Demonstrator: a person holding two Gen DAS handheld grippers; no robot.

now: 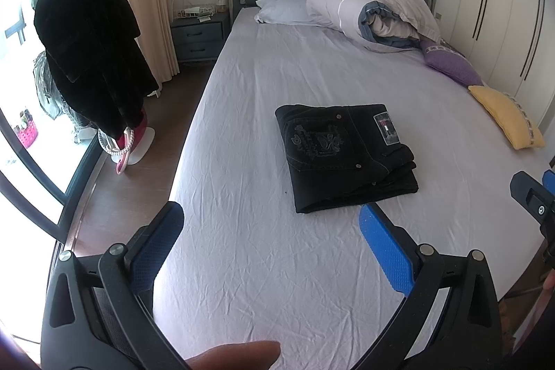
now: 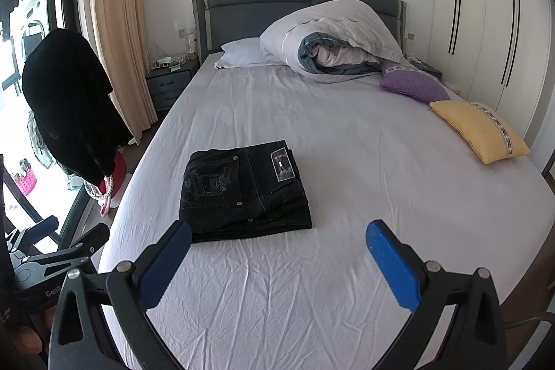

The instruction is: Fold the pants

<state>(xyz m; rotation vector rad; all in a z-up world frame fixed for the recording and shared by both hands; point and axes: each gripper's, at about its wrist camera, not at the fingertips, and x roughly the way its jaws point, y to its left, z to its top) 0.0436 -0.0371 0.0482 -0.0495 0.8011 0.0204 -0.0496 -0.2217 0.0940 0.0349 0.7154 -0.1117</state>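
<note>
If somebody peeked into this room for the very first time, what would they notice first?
Probably the black pants, folded into a neat stack in the middle of the pale bed, dark against the sheet. Next, the yellow cushion and purple cushion along the bed's right edge, and the big rolled-up duvet at the headboard. Up close, the blue fingers of the right hand-held gripper and the left hand-held gripper hang open above the sheet.

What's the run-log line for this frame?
pants: folded, on bed | left gripper: open, empty | right gripper: open, empty
</note>
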